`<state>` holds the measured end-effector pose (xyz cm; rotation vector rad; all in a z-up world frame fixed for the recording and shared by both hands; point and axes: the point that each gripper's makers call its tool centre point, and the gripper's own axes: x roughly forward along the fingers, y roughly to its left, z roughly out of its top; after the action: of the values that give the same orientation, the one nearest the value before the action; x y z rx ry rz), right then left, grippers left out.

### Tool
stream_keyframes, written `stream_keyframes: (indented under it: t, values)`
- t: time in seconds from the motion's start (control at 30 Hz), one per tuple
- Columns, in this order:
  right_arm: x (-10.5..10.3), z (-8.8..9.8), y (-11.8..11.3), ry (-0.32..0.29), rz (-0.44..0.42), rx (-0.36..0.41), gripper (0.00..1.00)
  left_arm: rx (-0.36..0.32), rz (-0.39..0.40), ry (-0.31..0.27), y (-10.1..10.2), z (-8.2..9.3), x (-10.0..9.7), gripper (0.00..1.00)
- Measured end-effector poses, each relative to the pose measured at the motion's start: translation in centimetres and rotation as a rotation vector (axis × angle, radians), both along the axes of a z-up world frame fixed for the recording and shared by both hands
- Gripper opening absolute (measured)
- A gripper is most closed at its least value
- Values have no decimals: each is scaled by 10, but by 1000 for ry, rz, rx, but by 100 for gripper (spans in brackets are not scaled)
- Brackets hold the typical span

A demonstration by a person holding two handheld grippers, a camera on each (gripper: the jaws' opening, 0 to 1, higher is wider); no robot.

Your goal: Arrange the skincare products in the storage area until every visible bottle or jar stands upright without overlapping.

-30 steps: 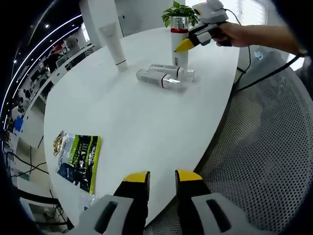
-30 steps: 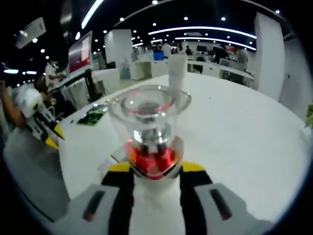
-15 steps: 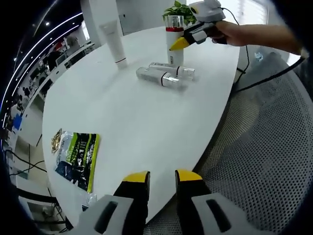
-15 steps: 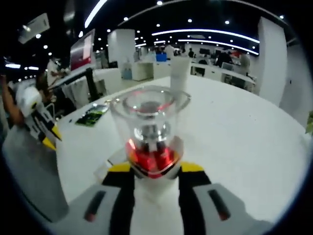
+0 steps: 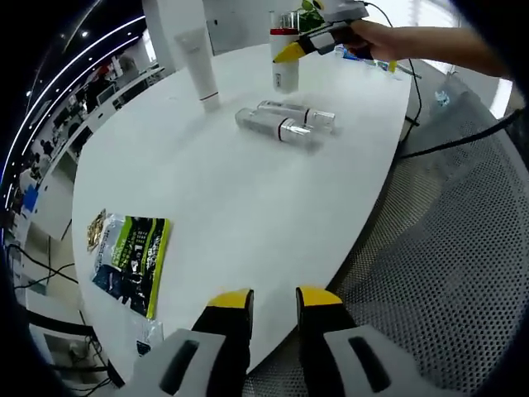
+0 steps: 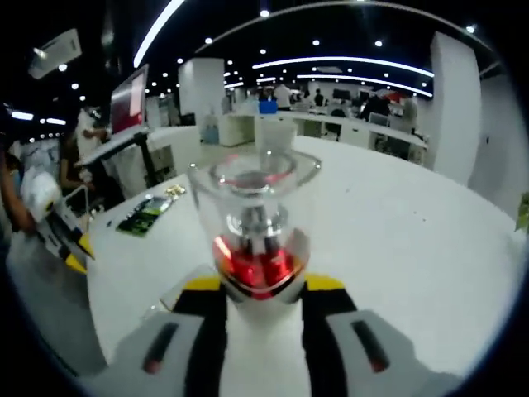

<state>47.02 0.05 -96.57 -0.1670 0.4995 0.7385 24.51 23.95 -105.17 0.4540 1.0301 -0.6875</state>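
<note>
**Right jaws pinch the red-banded pump bottle above the worktop's far end**

The pump bottle (image 6: pixel 258 240), white-bodied with a red band and a clear cap, sits clamped between the yellow-tipped jaws of the right gripper (image 6: pixel 258 285), one jaw on each side of it just below the red band. In the left gripper view the same bottle (image 5: pixel 283 62) is upright at the far end of the white worktop (image 5: pixel 223 207), with the right gripper (image 5: pixel 307 45) and the person's hand (image 5: pixel 372 41) reaching in from the right; whether its base touches the worktop I cannot tell.

Just nearer than it, two clear bottles (image 5: pixel 285 126) lie on their sides, side by side and touching or nearly so. To their left a white tube (image 5: pixel 201 70) stands upright on its cap, apart from the others. In the right gripper view this tube (image 6: pixel 275 141) shows behind the clear cap.

Well apart from these, near the worktop's near left edge, lies a flat green and black packet (image 5: pixel 132 260).

The left gripper (image 5: pixel 273 310) hovers off the worktop's near edge, its yellow-tipped jaws a little apart with nothing between them. To the right of the worktop is a grey perforated mesh surface (image 5: pixel 446 273), with a dark cable (image 5: pixel 450 136) running across it.
</note>
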Motion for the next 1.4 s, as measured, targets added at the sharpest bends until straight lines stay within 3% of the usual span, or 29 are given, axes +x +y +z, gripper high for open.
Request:
stream_keyframes:
  t: [0.33, 0.53, 0.9, 1.4]
  values:
    - [41, 4, 17, -18, 45, -35, 32, -1, 24, -6, 3, 0, 2, 21]
    - [61, 0, 19, -3, 31, -17, 32, -21, 35, 1, 1, 0, 1, 21]
    - [79, -18, 17, 14, 20, -49, 32, -15, 45, 18, 3, -3, 0, 21]
    - [94, -26, 28, -1, 43, -39, 32, -7, 51, 31, 5, -5, -1, 21]
